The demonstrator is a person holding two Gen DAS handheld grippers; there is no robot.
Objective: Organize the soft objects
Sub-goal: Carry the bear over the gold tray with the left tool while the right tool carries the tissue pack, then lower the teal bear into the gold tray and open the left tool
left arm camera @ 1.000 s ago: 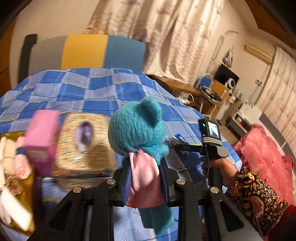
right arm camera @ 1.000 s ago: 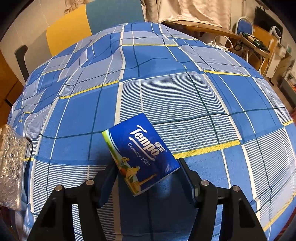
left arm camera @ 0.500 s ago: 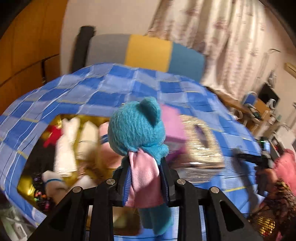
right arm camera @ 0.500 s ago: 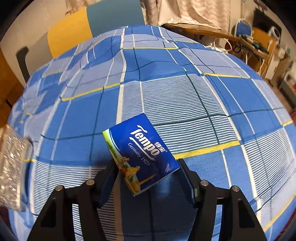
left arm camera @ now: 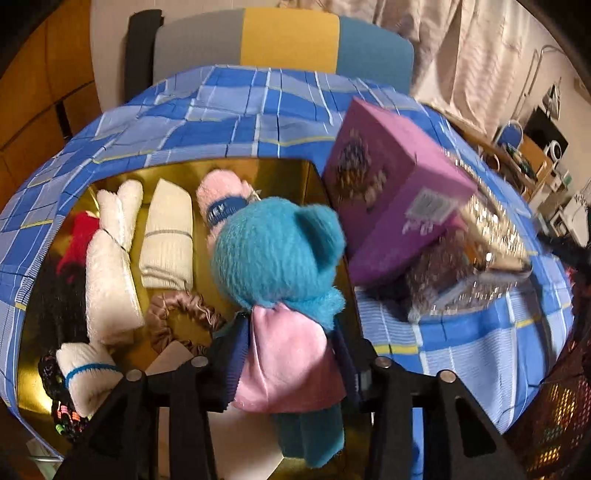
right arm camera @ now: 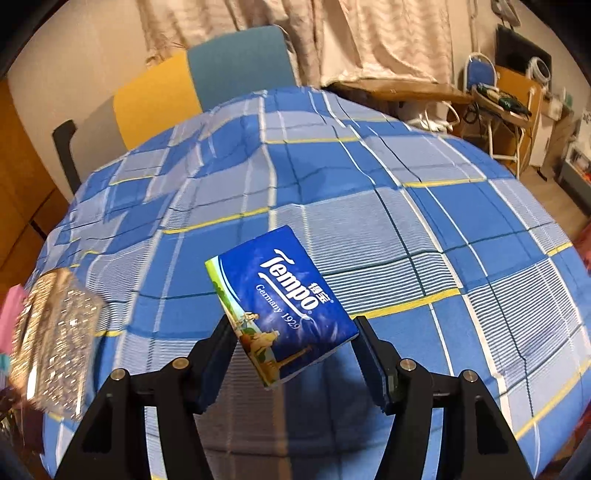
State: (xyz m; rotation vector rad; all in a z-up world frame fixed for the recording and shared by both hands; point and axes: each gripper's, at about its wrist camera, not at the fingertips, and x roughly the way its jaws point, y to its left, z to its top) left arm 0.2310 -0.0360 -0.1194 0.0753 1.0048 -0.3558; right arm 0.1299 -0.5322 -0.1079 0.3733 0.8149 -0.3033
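A: What is the left tool doing?

B: Its jaws are opening. The teal plush toy, in a pink satin dress, is between them, but I cannot tell whether the pads press on it. It hangs above the right part of a gold tray.

A: What lies in the tray?

B: Rolled white towels, a folded cream cloth, a pink plush, a brown scrunchie and something red at the far left. A purple box stands just right of the tray, with a glittery box beyond it, blurred.

A: And the right tool?

B: It grips a blue Tempo tissue pack by its two side edges, the pack tilted and raised above the blue checked cloth. The glittery box shows at the left edge of that view, well apart from the pack.

A: Anything behind?

B: A chair back in grey, yellow and teal at the far side, and pale curtains.
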